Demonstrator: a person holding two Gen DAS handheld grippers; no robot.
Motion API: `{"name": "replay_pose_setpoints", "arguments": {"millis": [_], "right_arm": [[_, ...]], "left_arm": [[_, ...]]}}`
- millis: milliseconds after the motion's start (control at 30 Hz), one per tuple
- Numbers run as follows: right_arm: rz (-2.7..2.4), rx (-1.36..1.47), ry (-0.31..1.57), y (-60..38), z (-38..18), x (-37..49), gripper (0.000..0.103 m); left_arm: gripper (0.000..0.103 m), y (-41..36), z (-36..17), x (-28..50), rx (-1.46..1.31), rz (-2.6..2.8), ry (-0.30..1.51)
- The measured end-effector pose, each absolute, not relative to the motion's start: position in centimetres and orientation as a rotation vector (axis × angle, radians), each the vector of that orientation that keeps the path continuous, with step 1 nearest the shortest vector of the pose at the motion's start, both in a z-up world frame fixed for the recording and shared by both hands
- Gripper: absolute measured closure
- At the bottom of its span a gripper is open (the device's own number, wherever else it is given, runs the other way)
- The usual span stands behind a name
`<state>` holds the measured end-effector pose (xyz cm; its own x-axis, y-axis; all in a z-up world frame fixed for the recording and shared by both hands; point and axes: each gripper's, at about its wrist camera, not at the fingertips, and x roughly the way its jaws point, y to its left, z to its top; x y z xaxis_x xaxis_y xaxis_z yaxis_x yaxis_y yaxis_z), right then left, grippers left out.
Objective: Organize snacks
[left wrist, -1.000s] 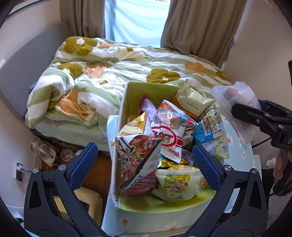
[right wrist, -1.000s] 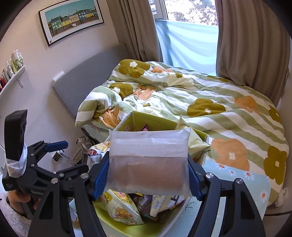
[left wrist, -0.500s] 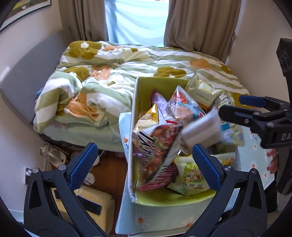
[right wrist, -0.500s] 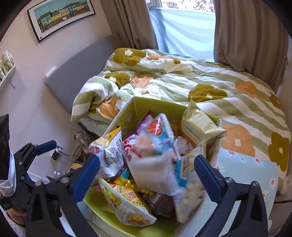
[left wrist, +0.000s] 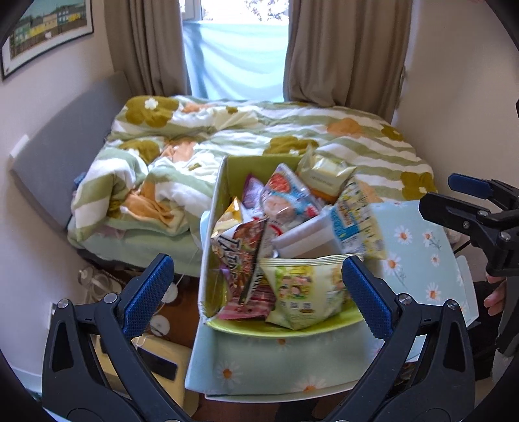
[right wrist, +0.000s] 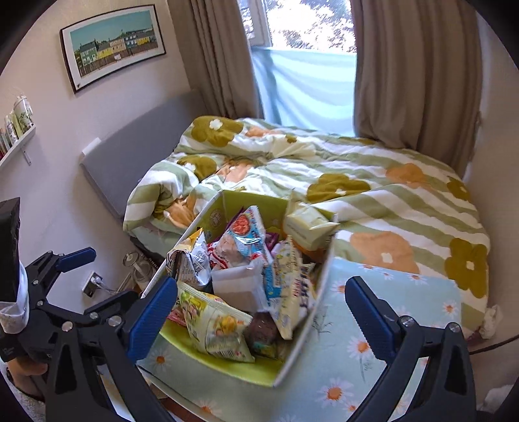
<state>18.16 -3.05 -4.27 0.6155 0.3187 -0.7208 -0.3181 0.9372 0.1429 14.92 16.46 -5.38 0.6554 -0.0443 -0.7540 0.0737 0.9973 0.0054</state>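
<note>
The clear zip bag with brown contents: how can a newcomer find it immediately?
Find the green box on the daisy tablecloth beside the bed. The clear bag lies amid the snacks. Only it is unprinted, showing brown contents.

A bed (right wrist: 373,181) with a rumpled green-striped duvet (left wrist: 201,162) printed with flowers fills the room beneath a window (right wrist: 308,29) flanked by 2 beige curtains (right wrist: 415,78). A framed picture (right wrist: 113,42) of coloured houses hangs above a grey headboard (right wrist: 136,155). A daisy-print cloth (right wrist: 382,311) covers the bench.
</note>
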Motion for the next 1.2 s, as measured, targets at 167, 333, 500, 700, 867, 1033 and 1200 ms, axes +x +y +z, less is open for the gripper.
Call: {"name": "replay_pose_setpoints", "arguments": {"millis": [167, 333, 500, 700, 867, 1033, 1200], "right_arm": [[0.248, 0.021, 0.765, -6.8, -1.4, 12.6, 0.000], [0.114, 0.018, 0.710, -10.1, -0.5, 7.5, 0.000], [0.017, 0.028, 0.698, -12.5, -0.5, 3.9, 0.000], [-0.028, 0.043, 0.681, -13.9, -0.5, 1.6, 0.000], [-0.042, 0.043, 0.664, -14.3, 0.0, 0.8, 0.000], [-0.043, 0.041, 0.663, -14.3, 0.0, 0.8, 0.000], [-0.044, 0.040, 0.665, -14.3, -0.1, 0.8, 0.000]], "left_arm": [[0.000, 13.4, -1.8, 11.4, 0.054, -0.093, 0.760], [0.000, 10.7, 0.0, 7.7, 0.063, -0.102, 0.673], [0.000, 9.4, 0.4, 4.6, 0.020, -0.131, 0.628], [0.000, 7.7, 0.2, 2.4, 0.061, -0.144, 0.608], [0.000, 7.1, 0.2, 2.1, 0.048, -0.165, 0.612], [0.000, 6.8, 0.1, 2.1, 0.052, -0.167, 0.618], [0.000, 6.7, 0.0, 2.1, 0.057, -0.163, 0.622]]}}
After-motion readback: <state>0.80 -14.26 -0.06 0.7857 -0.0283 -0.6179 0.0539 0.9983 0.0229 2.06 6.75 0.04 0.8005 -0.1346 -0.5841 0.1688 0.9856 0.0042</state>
